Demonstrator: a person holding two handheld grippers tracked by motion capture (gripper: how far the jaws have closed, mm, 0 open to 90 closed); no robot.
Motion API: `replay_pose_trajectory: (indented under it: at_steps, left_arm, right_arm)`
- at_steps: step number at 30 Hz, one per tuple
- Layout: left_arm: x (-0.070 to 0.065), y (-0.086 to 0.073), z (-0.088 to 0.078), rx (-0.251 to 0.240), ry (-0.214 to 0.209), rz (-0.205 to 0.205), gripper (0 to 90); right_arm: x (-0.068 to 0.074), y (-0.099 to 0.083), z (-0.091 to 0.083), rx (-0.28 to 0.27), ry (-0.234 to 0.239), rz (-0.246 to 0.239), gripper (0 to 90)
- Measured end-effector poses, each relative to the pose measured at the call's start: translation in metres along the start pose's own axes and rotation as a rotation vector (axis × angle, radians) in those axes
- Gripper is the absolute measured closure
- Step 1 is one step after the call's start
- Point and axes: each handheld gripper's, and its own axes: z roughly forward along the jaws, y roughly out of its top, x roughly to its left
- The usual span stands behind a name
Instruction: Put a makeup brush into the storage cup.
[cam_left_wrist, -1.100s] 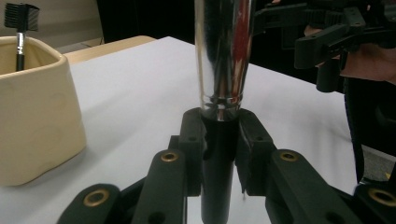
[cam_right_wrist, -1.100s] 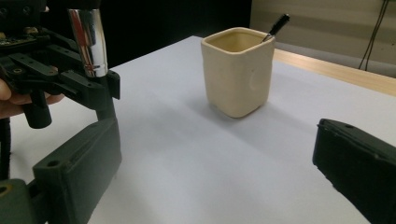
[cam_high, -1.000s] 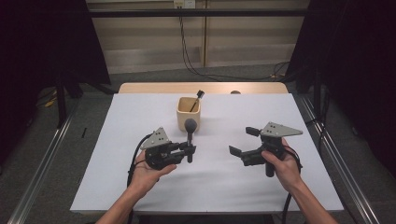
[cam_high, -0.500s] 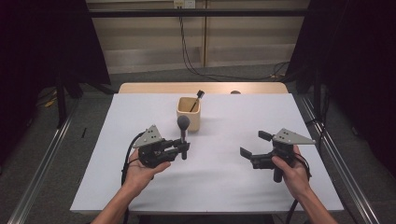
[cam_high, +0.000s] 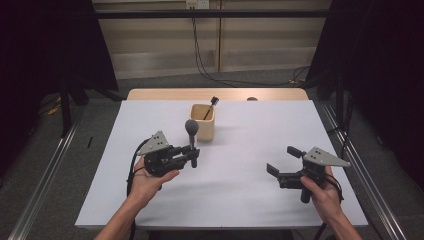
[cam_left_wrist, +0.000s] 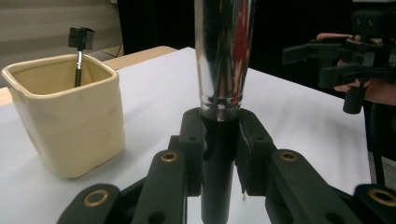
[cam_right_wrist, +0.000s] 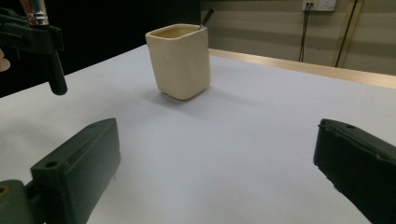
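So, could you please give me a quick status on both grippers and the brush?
Left gripper shut on makeup brush, held upright above the sheet. Right gripper open, empty. Cream cup just beyond the brush, small brush inside. Path clear.

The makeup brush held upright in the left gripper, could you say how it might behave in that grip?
The makeup brush looks rigid. Its glossy chrome and black handle may slip between the fingers. Gripped low, it seems top-heavy and could tilt.

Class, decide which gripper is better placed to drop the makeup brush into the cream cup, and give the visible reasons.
Left. The left gripper is shut on the brush, upright beside the cup. The right gripper is open, holds nothing and sits farther away.
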Motion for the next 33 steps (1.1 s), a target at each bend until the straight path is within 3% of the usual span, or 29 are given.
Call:
replay_pose_trajectory:
  at_steps: [16,19,22,25,33]
  left_arm:
    - [0.014,0.009,-0.012,-0.029,0.042,-0.009,74.8]
    - [0.017,0.012,-0.013,-0.031,0.059,-0.004,74.8]
    - [0.02,0.017,-0.013,-0.029,0.063,0.01,74.8]
    - [0.023,0.024,-0.012,-0.038,0.077,0.017,74.8]
    - [0.031,0.026,-0.007,-0.039,0.095,0.004,74.8]
  right_arm:
    - [-0.007,-0.018,-0.022,-0.013,-0.07,0.001,0.4]
    - [-0.009,-0.022,-0.026,-0.009,-0.085,-0.005,0.4]
    - [-0.01,-0.028,-0.03,-0.016,-0.089,0.023,0.3]
    - [-0.011,-0.031,-0.033,-0.015,-0.104,-0.001,0.4]
    - [-0.009,-0.032,-0.033,-0.035,-0.098,-0.011,0.2]
